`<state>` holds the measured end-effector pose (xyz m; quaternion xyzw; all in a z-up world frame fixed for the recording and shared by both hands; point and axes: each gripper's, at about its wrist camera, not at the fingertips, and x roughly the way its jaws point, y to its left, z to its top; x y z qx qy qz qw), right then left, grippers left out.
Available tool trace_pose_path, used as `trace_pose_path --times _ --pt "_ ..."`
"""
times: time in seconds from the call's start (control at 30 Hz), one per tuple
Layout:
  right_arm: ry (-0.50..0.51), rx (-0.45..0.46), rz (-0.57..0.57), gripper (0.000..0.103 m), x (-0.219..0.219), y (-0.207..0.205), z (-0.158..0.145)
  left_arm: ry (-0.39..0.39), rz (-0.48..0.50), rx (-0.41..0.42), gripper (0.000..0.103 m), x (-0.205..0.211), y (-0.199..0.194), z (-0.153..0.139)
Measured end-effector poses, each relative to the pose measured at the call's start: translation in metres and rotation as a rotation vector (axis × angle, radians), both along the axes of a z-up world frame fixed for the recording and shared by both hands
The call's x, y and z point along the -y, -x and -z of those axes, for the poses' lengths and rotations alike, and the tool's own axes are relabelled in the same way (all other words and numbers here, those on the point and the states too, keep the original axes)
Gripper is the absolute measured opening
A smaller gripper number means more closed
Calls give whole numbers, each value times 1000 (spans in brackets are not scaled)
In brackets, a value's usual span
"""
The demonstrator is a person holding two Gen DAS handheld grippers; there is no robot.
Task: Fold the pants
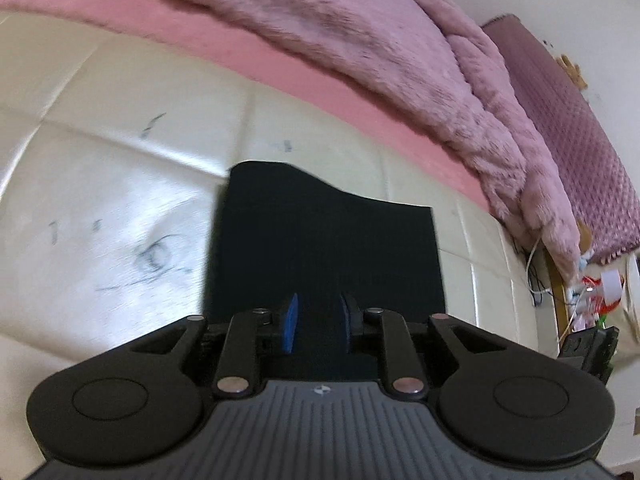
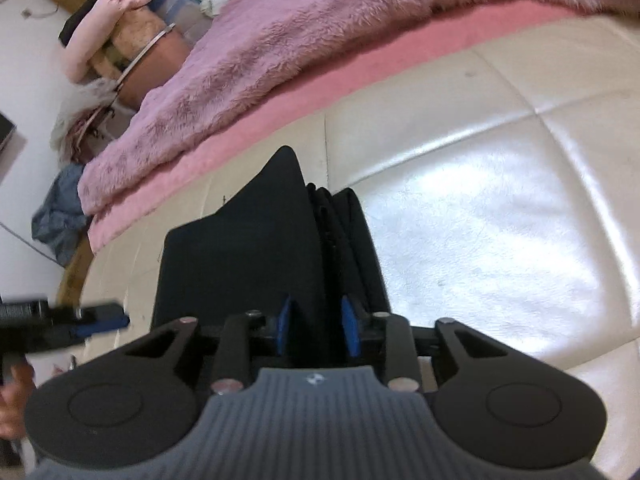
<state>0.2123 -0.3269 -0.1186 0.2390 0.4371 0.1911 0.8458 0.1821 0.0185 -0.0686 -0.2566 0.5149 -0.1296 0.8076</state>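
Observation:
The black pants [image 1: 320, 240] lie folded into a narrow stack on a cream quilted surface [image 1: 120, 200]. My left gripper [image 1: 319, 320] hovers over their near end with its blue pads apart and nothing pressed between them. In the right wrist view it shows blurred at the left edge [image 2: 116, 320], off to the side of the pants [image 2: 240, 248]. My right gripper [image 2: 317, 326] sits at the near end of the stack, at its layered edge. Black cloth fills the gap between its blue pads. A hand [image 2: 12, 392] shows at the lower left.
A furry mauve blanket [image 1: 360, 40] over a pink sheet [image 1: 280, 64] runs along the far side of the cream surface [image 2: 480, 220]. Cables and small clutter [image 1: 536, 272] lie at the right. A blue cloth heap [image 2: 60, 216] and plush items [image 2: 120, 20] sit at the left.

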Motion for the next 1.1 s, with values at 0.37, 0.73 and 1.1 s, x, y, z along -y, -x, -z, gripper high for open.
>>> trace_pose_path --times 0.37,0.73,1.1 --pt "-4 156 -101 2 -25 23 -91 1 -26 23 23 -15 5 5" --pt "178 -5 11 2 -2 4 -23 -127 63 97 23 17 -23 12" --pt "199 18 31 2 -1 5 10 -247 46 96 6 32 -80 49"
